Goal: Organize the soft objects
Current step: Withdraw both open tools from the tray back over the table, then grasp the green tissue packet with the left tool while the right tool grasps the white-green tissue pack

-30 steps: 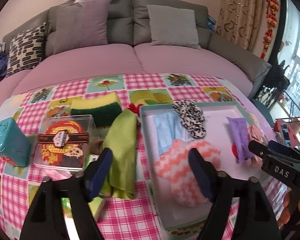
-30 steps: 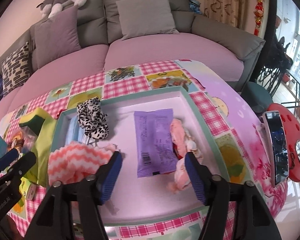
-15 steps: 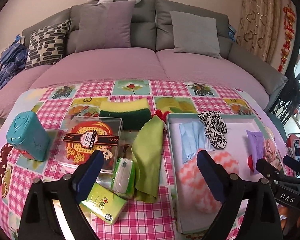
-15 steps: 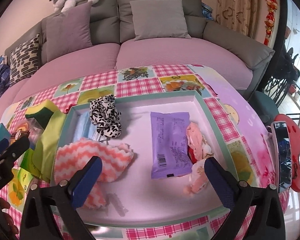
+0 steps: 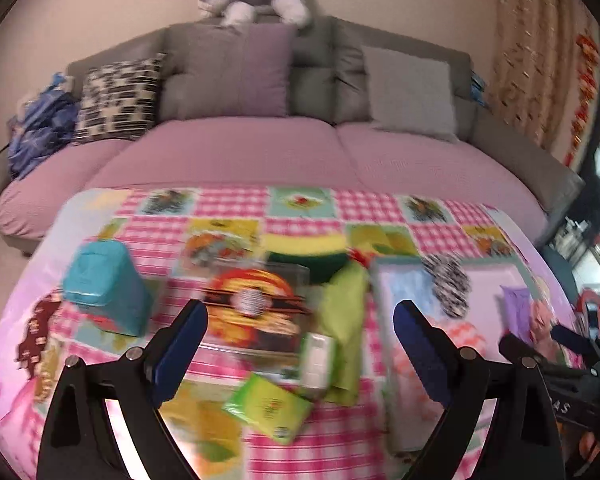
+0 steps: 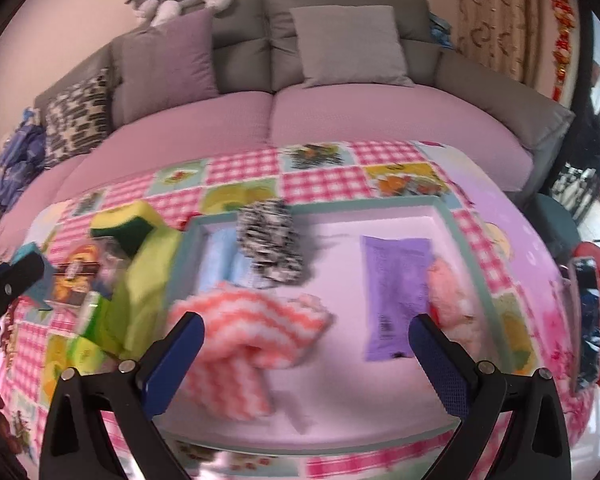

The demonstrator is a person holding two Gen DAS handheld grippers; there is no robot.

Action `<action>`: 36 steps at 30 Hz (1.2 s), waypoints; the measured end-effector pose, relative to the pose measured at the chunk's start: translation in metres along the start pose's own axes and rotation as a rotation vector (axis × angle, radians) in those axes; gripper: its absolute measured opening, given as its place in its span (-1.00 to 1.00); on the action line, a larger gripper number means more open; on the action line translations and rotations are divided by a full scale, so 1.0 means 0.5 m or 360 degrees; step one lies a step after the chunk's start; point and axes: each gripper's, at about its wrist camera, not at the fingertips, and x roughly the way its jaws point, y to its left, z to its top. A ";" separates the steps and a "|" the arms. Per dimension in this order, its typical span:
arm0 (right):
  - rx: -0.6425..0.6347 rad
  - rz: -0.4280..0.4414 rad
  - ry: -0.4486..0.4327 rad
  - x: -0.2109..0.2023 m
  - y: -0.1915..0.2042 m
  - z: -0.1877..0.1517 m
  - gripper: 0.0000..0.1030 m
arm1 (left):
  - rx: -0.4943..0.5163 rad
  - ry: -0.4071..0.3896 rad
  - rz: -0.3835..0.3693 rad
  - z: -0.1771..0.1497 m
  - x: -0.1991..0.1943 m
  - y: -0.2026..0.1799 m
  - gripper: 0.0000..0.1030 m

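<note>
Soft objects in the tray point(image 6: 466, 240): five. Green cloth point(image 5: 346, 316) and sponge point(image 5: 306, 250) lie outside. Labels blurred. Left hand-held gripper point(image 5: 300, 322) and right hand-held gripper point(image 6: 306, 334) both just spread wide, empty.

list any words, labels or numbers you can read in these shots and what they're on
"AS": white letters on the black body of the right tool, cut off at the left wrist view's edge.
Label band on the clear box: blurred, unreadable.
Print and barcode on the purple packet: too blurred.
Print on the green tissue pack: too blurred.
Nothing else is readable.
</note>
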 end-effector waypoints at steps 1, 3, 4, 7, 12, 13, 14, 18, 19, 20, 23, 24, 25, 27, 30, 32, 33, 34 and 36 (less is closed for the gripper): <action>-0.0006 0.0024 -0.0005 -0.002 0.010 0.002 1.00 | -0.0036 -0.0018 0.0035 0.004 -0.006 0.020 0.83; -0.0016 0.0090 -0.0017 -0.005 0.037 0.005 1.00 | -0.0110 -0.0031 0.0098 0.008 -0.013 0.061 0.83; -0.0021 0.0114 -0.0019 -0.005 0.048 0.006 1.00 | -0.0154 -0.0026 0.0129 0.009 -0.014 0.085 0.83; -0.0061 0.0200 -0.0017 -0.002 0.090 0.007 1.00 | -0.0246 0.0004 0.0196 0.004 -0.011 0.140 0.83; -0.0161 0.0256 0.0000 0.005 0.157 -0.001 1.00 | -0.0338 0.0041 0.0234 -0.010 -0.003 0.196 0.83; -0.0167 0.0286 0.0009 0.007 0.167 -0.003 1.00 | -0.0342 0.0050 0.0234 -0.014 -0.001 0.199 0.83; -0.0174 0.0314 0.0021 0.010 0.179 -0.005 1.00 | -0.0343 0.0064 0.0232 -0.019 0.002 0.202 0.83; -0.0239 0.0350 0.0061 0.021 0.220 -0.014 1.00 | -0.0352 0.0146 0.0211 -0.037 0.028 0.213 0.83; -0.0255 0.0358 0.0073 0.026 0.230 -0.018 1.00 | -0.0350 0.0176 0.0200 -0.043 0.037 0.212 0.83; -0.0268 0.0364 0.0089 0.031 0.236 -0.021 1.00 | -0.0346 0.0196 0.0192 -0.047 0.043 0.211 0.83; -0.0294 0.0348 0.0150 0.050 0.254 -0.033 1.00 | -0.0316 0.0264 0.0162 -0.064 0.063 0.202 0.83; -0.0294 0.0342 0.0161 0.054 0.257 -0.035 1.00 | -0.0308 0.0274 0.0154 -0.068 0.065 0.200 0.83; -0.0293 0.0344 0.0172 0.058 0.259 -0.040 1.00 | -0.0300 0.0281 0.0147 -0.074 0.067 0.197 0.83; -0.0283 0.0361 0.0216 0.068 0.262 -0.051 1.00 | -0.0289 0.0304 0.0136 -0.082 0.071 0.194 0.83; -0.0299 0.0343 0.0232 0.071 0.270 -0.061 1.00 | -0.0265 0.0342 0.0107 -0.097 0.077 0.187 0.83; -0.0294 0.0345 0.0227 0.066 0.270 -0.064 1.00 | -0.0245 0.0354 0.0099 -0.104 0.077 0.182 0.83; -0.0284 0.0349 0.0227 0.064 0.268 -0.066 1.00 | -0.0234 0.0363 0.0095 -0.107 0.078 0.179 0.83; -0.0276 0.0347 0.0227 0.063 0.268 -0.067 1.00 | -0.0228 0.0373 0.0090 -0.110 0.080 0.178 0.83; -0.0261 0.0343 0.0230 0.060 0.264 -0.072 1.00 | -0.0221 0.0399 0.0087 -0.115 0.087 0.176 0.83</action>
